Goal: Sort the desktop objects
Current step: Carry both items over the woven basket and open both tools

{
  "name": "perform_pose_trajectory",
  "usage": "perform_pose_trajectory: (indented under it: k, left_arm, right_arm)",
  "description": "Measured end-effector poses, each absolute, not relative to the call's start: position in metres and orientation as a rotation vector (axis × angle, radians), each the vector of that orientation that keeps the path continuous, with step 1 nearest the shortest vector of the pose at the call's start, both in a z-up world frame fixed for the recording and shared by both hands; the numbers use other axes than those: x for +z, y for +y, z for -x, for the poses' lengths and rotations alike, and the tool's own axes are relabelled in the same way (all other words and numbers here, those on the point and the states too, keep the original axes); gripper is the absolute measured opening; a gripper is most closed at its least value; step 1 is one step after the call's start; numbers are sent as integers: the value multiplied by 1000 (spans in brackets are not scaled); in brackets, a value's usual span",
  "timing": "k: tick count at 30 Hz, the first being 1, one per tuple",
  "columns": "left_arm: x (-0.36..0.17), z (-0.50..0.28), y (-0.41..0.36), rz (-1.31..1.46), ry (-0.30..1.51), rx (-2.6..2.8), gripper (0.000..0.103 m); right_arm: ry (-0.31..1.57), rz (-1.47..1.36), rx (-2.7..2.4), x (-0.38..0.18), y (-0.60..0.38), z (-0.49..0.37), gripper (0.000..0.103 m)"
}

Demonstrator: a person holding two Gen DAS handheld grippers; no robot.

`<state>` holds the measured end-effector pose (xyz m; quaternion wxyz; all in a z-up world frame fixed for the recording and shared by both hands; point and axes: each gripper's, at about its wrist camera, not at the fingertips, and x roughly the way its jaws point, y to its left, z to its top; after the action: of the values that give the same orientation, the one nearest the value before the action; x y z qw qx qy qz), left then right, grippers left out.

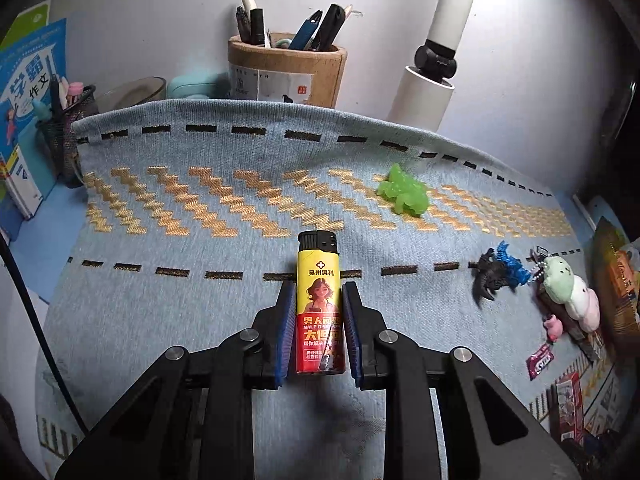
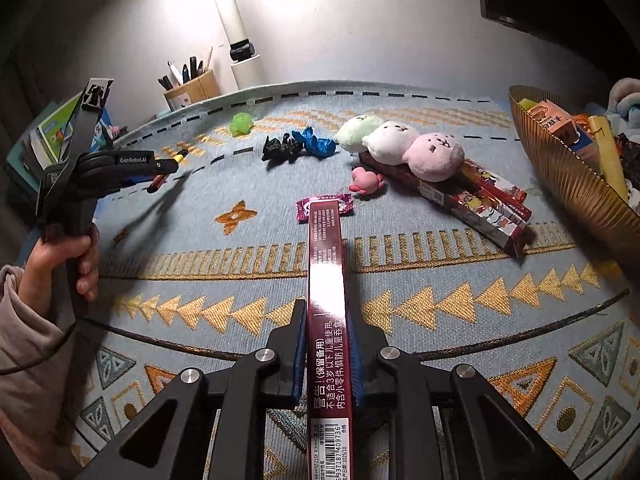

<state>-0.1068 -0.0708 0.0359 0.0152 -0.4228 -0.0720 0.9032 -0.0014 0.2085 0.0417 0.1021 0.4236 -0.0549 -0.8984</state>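
A blue woven mat (image 1: 160, 320) lay beneath both grippers. Right gripper (image 2: 325, 344): jaws nearly closed, pads pressed on the two sides of a long maroon box (image 2: 325, 280), which ran straight ahead from between them; a gold basket (image 2: 560, 168) stood far right of the jaws. Left gripper (image 1: 316, 320): jaws nearly closed, clamped on a yellow lighter (image 1: 319, 300) that stood upright between them, its black cap ahead of the fingertips; a green toy (image 1: 404, 190) lay ahead and right
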Motion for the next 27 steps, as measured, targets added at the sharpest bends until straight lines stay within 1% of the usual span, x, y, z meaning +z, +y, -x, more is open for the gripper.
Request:
perform_pose_trajectory:
  k: [2, 6, 17, 23, 27]
  left_arm:
    - [49, 91, -64, 1271, -226, 2804, 20]
    - [75, 77, -50, 1197, -246, 2769, 20]
    - [137, 59, 53, 996, -140, 2680, 20]
    - [154, 68, 119, 923, -127, 2567, 20]
    - [160, 77, 170, 882, -110, 2494, 20]
  right_arm:
    - [-211, -1210, -2661, 51, 215, -5, 17]
    - [-245, -1132, -2695, 69, 224, -19, 17]
    - [-333, -934, -2856, 117, 277, -54, 17]
    - [-346, -799, -3031, 152, 334, -59, 17]
    - [-391, -741, -3107, 170, 378, -50, 17]
